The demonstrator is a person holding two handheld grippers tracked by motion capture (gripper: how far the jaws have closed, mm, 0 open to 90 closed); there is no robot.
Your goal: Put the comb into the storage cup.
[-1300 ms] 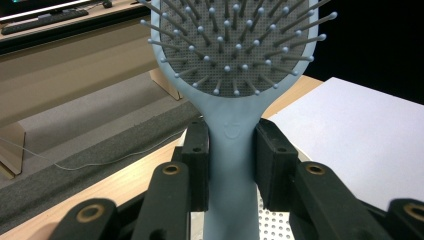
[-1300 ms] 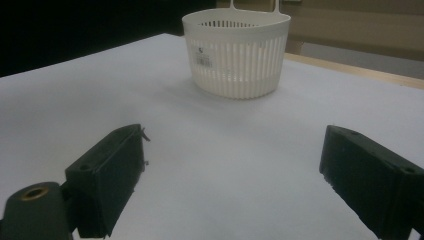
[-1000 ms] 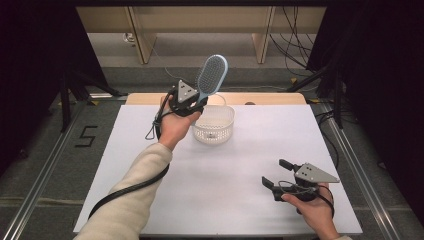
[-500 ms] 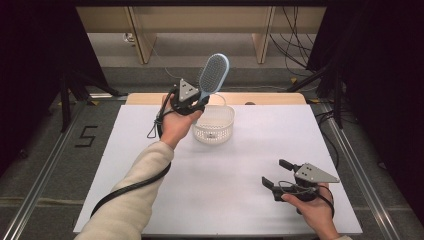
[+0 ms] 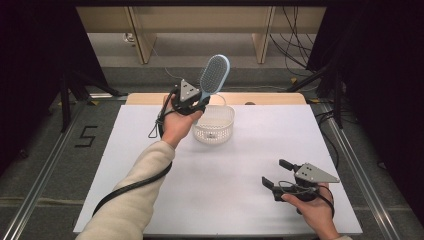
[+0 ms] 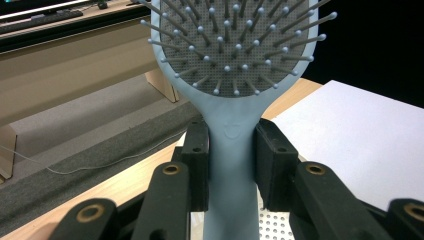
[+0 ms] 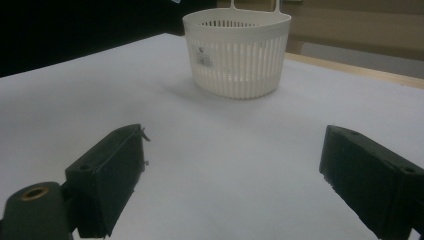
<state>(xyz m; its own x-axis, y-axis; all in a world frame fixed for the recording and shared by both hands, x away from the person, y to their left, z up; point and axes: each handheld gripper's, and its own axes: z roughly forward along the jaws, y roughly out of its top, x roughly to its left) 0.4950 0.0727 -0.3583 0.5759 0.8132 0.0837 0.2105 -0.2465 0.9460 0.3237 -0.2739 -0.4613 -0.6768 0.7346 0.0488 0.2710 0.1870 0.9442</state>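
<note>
A light blue hairbrush (image 5: 215,75) (image 6: 235,60) stands raised above the far side of the table, its bristled head up and tilted right. My left gripper (image 5: 196,102) (image 6: 231,160) is shut on its handle, both pads pressing the sides. Just below and right of it sits a white slotted plastic basket (image 5: 214,125) (image 7: 237,50). My right gripper (image 5: 276,172) (image 7: 230,175) rests low near the table's front right, its jaws wide open with nothing between them, pointing toward the basket.
A white sheet (image 5: 225,170) covers the table, with a wooden strip (image 5: 270,98) along the far edge. Dark stands and cables (image 5: 320,75) flank the table on the floor. A floor mark reading 5 (image 5: 86,136) lies at the left.
</note>
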